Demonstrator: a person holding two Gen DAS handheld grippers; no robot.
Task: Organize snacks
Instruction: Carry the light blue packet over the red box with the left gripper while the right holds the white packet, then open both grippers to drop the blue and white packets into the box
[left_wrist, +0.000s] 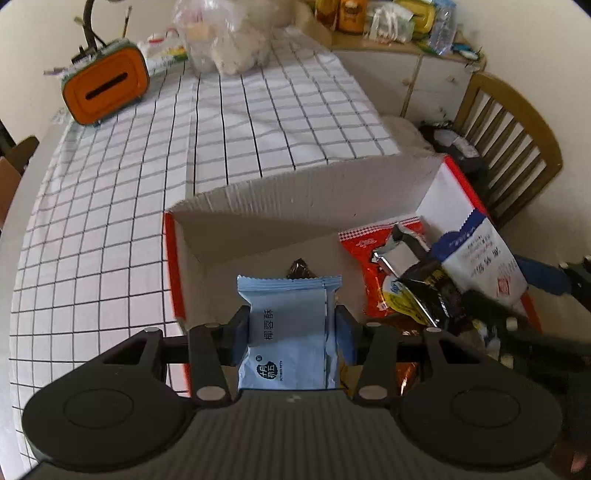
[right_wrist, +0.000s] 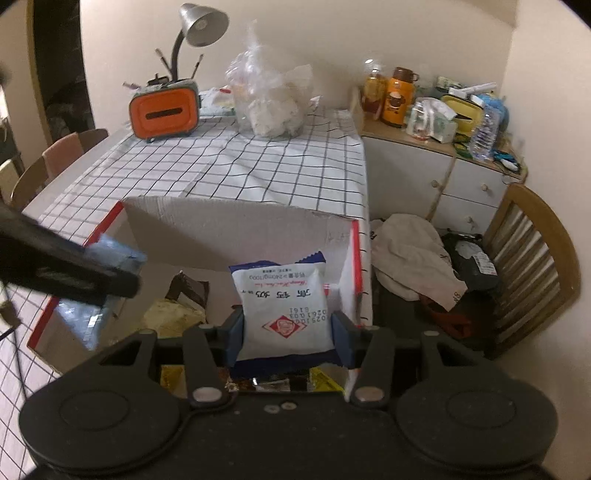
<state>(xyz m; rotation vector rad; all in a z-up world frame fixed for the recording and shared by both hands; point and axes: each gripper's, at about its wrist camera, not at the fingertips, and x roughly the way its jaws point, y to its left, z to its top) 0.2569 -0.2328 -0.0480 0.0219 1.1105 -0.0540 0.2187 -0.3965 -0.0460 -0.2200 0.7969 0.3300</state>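
**Inspector A:** Two grippers in view, each with a snack in its grip. The left gripper has its fingers pinching a pale blue packet from both sides; the packet stands upright between the pads, over the near part of the cardboard box.

**Inspector B:** Confirmed. And the right gripper?

**Inspector A:** Its fingers are clamped on a white packet with a blue edge, print upside down in the right wrist view. That packet sits above the right-hand end of the box, close to the red-trimmed side wall.

**Inspector B:** Contents of the box?

**Inspector A:** Several loose items on its floor: a red packet, a black-and-yellow wrapper, a small dark brown wrapper just beyond the blue packet. Some wrappers near the right gripper are too blurred to identify.

**Inspector B:** Location of the box?

**Inspector A:** It rests on the bench, on a white tablecloth with a black grid, at the near corner. At the far end stand an orange tissue holder and a clear plastic bag, well apart from the box. A wooden chair stands beside the bench with cloth and dark items piled on its seat.

**Inspector B:** Do the grippers touch?

**Inspector A:** No, they are apart; both hover over the same box.
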